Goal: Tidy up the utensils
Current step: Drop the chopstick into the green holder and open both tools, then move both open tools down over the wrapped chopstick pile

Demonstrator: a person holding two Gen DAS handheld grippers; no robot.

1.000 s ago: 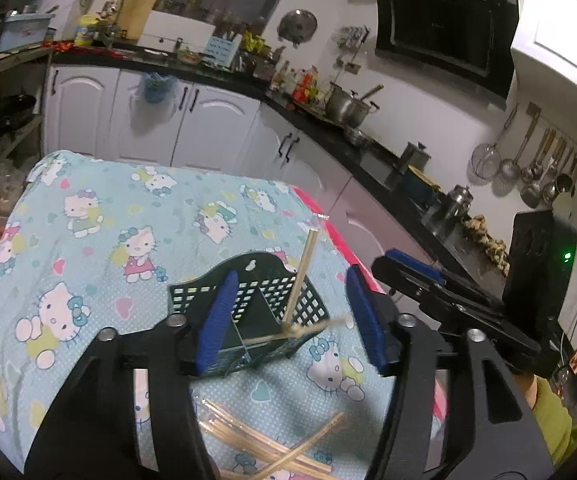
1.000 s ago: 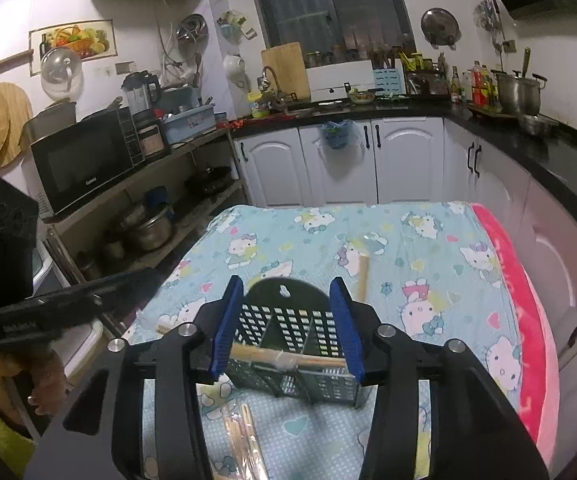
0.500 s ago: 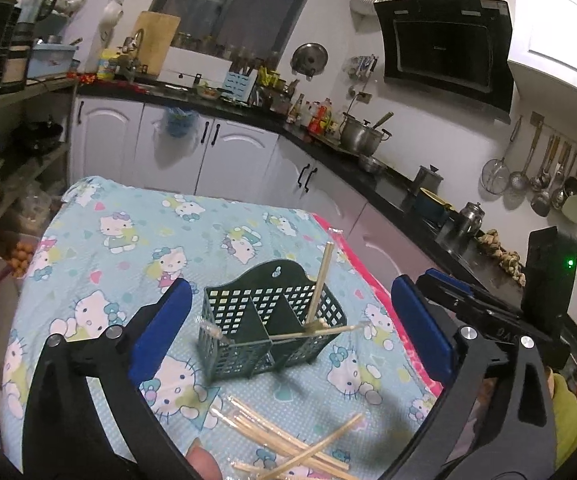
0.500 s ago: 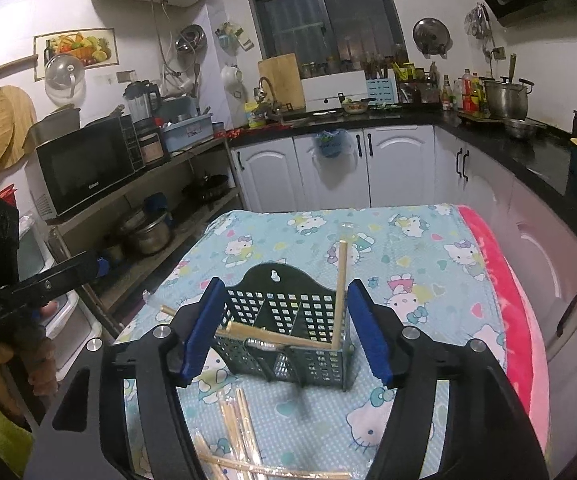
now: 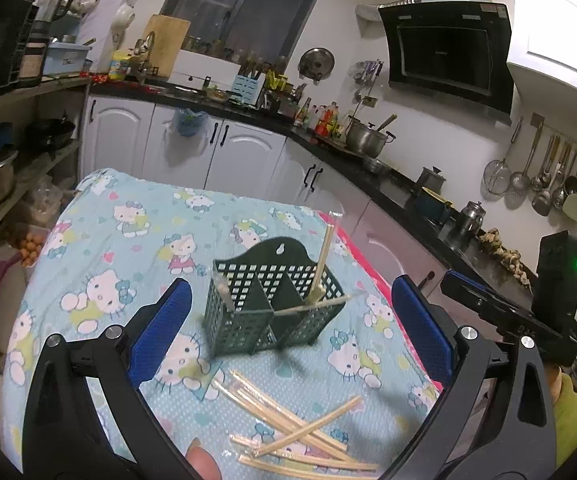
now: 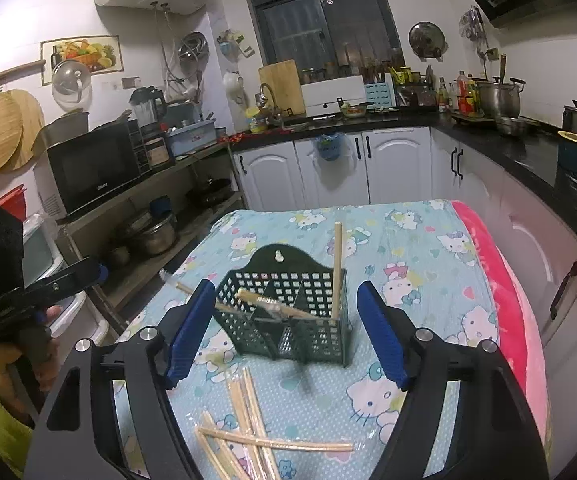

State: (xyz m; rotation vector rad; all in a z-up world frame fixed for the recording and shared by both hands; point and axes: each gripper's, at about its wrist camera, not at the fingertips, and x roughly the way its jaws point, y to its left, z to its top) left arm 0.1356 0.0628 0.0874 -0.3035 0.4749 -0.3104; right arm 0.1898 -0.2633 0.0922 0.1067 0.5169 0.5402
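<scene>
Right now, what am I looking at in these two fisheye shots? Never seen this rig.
No robot here: a person holds a two-finger gripper in each hand, each with a camera looking along its blue-padded fingers. One picture is from the left gripper, the other from the right gripper. Both have just been opening, are open now and hold nothing. Ahead, on the cartoon-cat tablecloth, stands a dark green plastic mesh utensil basket. One wrapped wooden chopstick pair stands upright in it; another wrapped pair lies slanted across its rim. A loose pile of wrapped chopsticks lies on the cloth nearer the cameras.
</scene>
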